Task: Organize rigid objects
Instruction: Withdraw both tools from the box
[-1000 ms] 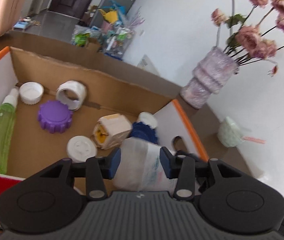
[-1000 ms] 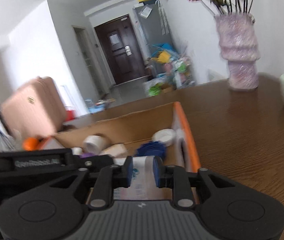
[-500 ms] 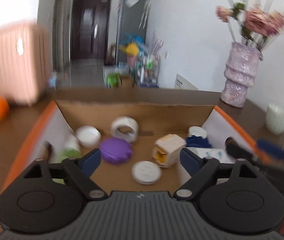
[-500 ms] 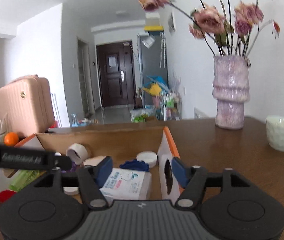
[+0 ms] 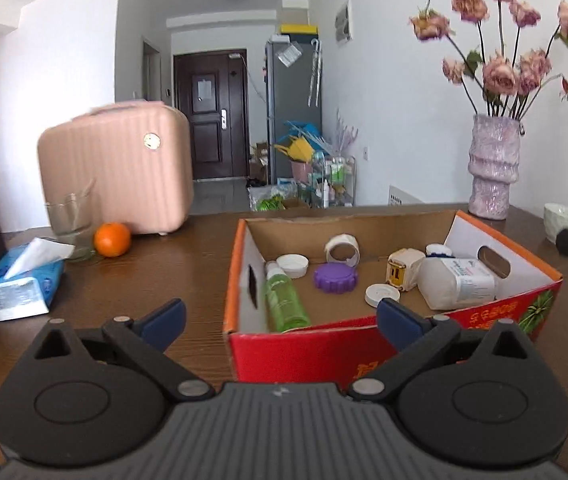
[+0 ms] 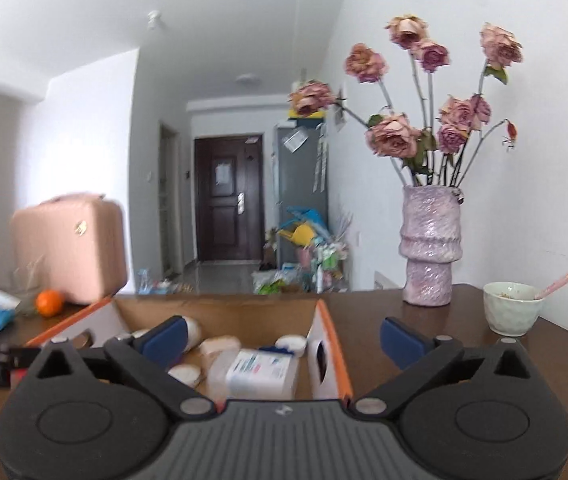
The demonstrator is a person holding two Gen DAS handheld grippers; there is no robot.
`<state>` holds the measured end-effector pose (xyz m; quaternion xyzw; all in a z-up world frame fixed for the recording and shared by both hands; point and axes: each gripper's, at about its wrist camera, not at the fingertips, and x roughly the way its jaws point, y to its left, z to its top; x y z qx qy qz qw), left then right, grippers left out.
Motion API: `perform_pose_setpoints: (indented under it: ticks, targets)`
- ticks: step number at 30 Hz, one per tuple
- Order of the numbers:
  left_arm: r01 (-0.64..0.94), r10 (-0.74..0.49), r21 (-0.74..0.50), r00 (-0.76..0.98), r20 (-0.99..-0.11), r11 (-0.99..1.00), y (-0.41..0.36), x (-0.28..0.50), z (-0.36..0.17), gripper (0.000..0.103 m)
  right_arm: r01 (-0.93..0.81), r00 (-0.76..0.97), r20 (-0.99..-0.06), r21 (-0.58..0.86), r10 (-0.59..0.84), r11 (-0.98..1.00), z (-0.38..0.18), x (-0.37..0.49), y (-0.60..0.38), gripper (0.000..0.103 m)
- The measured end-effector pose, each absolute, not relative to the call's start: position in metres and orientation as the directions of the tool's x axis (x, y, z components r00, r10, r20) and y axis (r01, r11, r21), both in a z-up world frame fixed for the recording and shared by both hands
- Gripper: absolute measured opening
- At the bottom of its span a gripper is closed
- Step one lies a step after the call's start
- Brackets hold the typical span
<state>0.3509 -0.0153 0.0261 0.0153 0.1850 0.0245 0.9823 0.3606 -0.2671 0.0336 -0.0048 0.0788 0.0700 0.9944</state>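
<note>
On the brown table (image 5: 172, 276) we see, from the left, a tissue pack (image 5: 20, 284), a glass (image 5: 70, 226) and an orange (image 5: 112, 239). Our left gripper (image 5: 280, 318) hangs before the cardboard box (image 5: 364, 356), jaws wide apart and holding nothing. Inside lie a green spray bottle (image 5: 284, 298), white cap (image 5: 293, 265), tape roll (image 5: 342, 248), purple lid (image 5: 335, 277), plug adapter (image 5: 402, 269) and white bottle (image 5: 458, 283) on its side. Our right gripper (image 6: 282, 340) is likewise spread, empty, over the box's right wall. Beyond stand a flower vase (image 6: 430, 246) and bowl (image 6: 512, 308).

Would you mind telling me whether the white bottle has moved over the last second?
Yes. The white bottle, earlier clamped by both hand-held grippers, now lies in the cardboard box against its right wall.
</note>
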Motion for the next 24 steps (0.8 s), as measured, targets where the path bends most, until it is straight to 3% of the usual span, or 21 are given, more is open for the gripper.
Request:
perform_pose_setpoints:
  ticks: [6, 10, 24]
  targets:
    - [-0.051, 0.055, 0.022, 0.943, -0.328, 0.998, -0.011, 0.307, 0.04, 0.103, -0.17, 0.969, -0.189, -0.028, 0.162, 0.985, 0.04, 0.323, -0.264, 0.103]
    - [-0.116, 0.122, 0.036, 0.951, -0.286, 0.993, -0.013, 0.269, 0.043, 0.103, -0.188, 0.964, -0.2, -0.033, 0.178, 0.982, 0.043, 0.294, -0.267, 0.103]
    - [-0.097, 0.086, -0.027, 0.958, -0.274, 0.995, -0.005, 0.111, 0.035, 0.103, -0.27, 0.941, -0.221, -0.03, 0.257, 0.963, 0.027, 0.159, -0.274, 0.103]
